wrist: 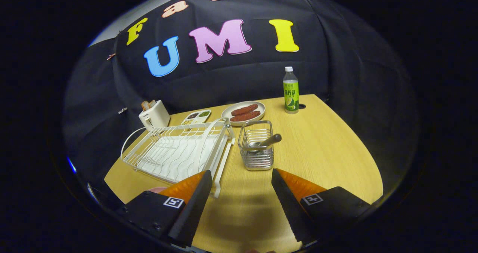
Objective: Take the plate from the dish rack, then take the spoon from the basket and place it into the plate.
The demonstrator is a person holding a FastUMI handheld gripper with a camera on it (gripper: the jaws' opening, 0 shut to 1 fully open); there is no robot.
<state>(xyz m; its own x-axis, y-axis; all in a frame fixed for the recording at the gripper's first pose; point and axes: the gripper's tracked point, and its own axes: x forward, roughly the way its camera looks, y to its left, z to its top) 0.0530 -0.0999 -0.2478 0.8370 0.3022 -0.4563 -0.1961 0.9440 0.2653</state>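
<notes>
The white wire dish rack (pixel 175 152) lies on the wooden table, ahead and left of my fingers, with no dish standing in its slots. A metal wire basket (pixel 257 150) stands just beyond the gap between the fingers. In it, a spoon (pixel 269 141) leans with its handle pointing up to the right. My gripper (pixel 242 173) is open above the table, nothing between its fingers. A small pink rounded edge (pixel 157 190) peeks out by the left finger; what it is cannot be told.
At the back stand a white toaster (pixel 154 114), a small divided tray (pixel 197 117), a plate of brown sausages (pixel 244 113) and a green-labelled bottle (pixel 291 92). Bare tabletop (pixel 328 156) spreads to the right of the basket.
</notes>
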